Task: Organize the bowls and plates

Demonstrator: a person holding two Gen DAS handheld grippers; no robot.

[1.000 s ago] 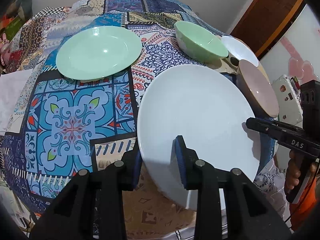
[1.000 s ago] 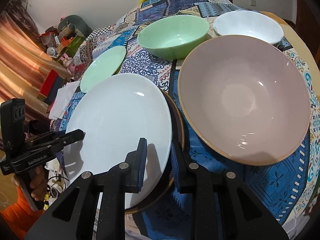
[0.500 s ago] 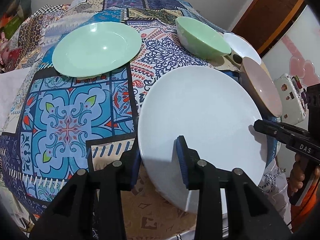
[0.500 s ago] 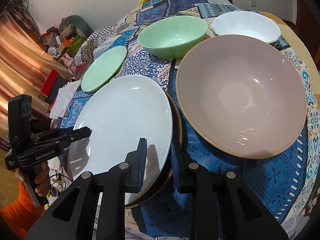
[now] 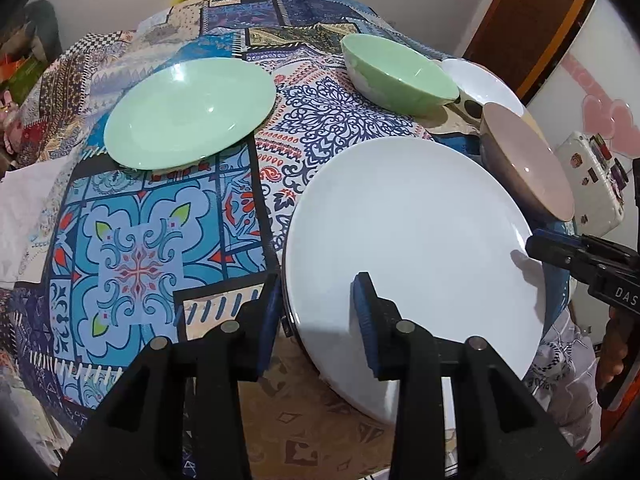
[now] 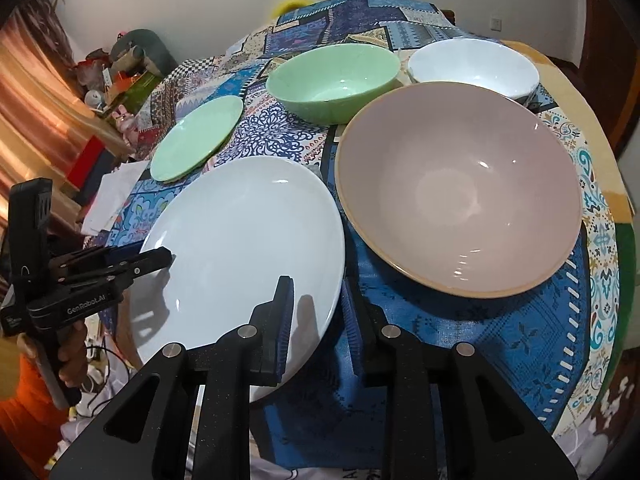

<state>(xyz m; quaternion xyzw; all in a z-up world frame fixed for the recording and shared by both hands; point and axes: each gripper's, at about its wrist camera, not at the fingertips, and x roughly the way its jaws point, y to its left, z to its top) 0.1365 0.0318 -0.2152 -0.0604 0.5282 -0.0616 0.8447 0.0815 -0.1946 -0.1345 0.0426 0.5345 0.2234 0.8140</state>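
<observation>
A large white plate (image 5: 412,240) (image 6: 240,240) lies at the table's near edge, with a thin dark rim just showing under it in the left wrist view. My left gripper (image 5: 316,312) straddles the plate's left rim, one pad hovering above the plate and one outside it. My right gripper (image 6: 318,312) straddles the right rim and its jaws are opening; neither pad visibly presses. Beyond stand a pink-beige bowl (image 6: 460,200), a green bowl (image 6: 332,80), a white bowl (image 6: 472,64) and a green plate (image 5: 188,112).
A patterned patchwork cloth (image 5: 136,264) covers the round table. White paper (image 5: 24,208) lies at its left edge. A hand (image 6: 68,360) holds the left gripper's handle. Clutter (image 6: 120,76) and a curtain stand off to the left, a white box (image 5: 588,184) to the right.
The brown rim seen beside the white plate in the right wrist view no longer shows. Both grippers' pads stand slightly wider apart. The left gripper has shifted a little.
</observation>
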